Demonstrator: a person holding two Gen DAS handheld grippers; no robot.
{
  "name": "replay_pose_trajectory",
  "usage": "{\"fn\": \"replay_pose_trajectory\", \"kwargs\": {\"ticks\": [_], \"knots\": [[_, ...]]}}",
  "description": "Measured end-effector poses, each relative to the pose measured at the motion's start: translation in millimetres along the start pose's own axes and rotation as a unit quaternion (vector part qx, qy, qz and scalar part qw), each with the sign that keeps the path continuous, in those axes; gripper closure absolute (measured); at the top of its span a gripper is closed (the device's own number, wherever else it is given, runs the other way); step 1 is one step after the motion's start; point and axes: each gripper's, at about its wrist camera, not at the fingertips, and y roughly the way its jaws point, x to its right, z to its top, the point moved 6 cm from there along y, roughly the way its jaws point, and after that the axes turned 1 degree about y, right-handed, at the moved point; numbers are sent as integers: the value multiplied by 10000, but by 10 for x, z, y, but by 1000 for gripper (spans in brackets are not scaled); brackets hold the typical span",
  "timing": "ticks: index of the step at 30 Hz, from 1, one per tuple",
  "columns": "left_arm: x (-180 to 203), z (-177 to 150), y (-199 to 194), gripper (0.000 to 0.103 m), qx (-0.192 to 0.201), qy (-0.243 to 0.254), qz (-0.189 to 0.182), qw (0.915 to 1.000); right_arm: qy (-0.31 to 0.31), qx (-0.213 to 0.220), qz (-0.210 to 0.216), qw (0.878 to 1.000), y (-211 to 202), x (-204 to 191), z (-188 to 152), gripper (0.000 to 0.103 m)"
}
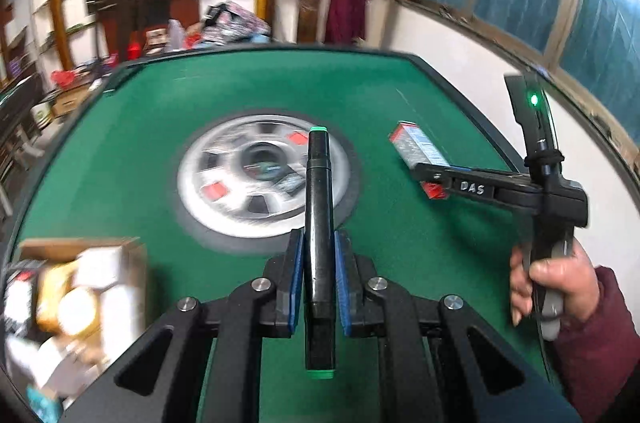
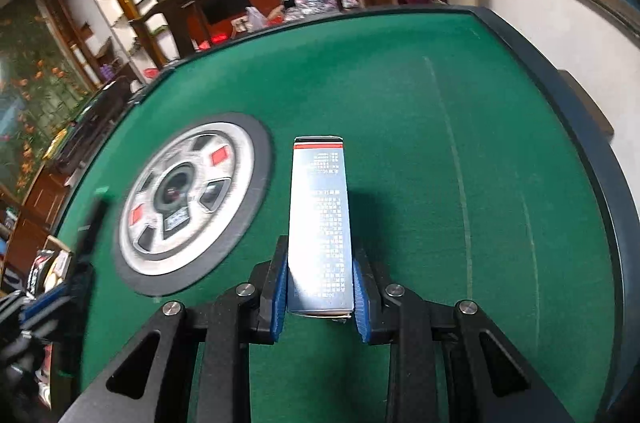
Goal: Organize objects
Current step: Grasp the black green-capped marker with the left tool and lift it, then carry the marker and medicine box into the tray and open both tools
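My left gripper [image 1: 319, 263] is shut on a black marker with green ends [image 1: 317, 207], held above the green table [image 1: 400, 95], pointing forward over the round silver hub [image 1: 264, 179]. My right gripper [image 2: 320, 275] is shut on a long blue-and-white carton with a red end [image 2: 320, 223], held above the felt. The right gripper also shows in the left wrist view [image 1: 434, 175], clamped on the same carton [image 1: 418, 147]. The left gripper and its marker appear blurred at the left edge of the right wrist view [image 2: 94, 219].
A cardboard box [image 1: 80, 287] filled with several packets sits at the table's near-left corner. The dark raised table rim [image 2: 560, 95] runs along the right. A wall with windows lies to the right, cluttered shelves and a TV behind.
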Motion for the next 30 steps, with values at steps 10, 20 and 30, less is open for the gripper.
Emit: {"fn": "replay_pose_trajectory", "kwargs": {"ticks": [10,20,30], "knots": [[-1322,-573,-1020,88,215,-768,1014,9916,-826,-132,1104,9904,-416,-1470,-436,73],[-1839,-1339,-1280,88,-20,-1295,1293,9831,-1716,-657,2011,9622,-620,-2862,-1310,73],[-1964,-1637,-1210,88,-149,-1390,1264,9821,-1946,-1077,2000,9542,-477,-3339,-1800,73]]}}
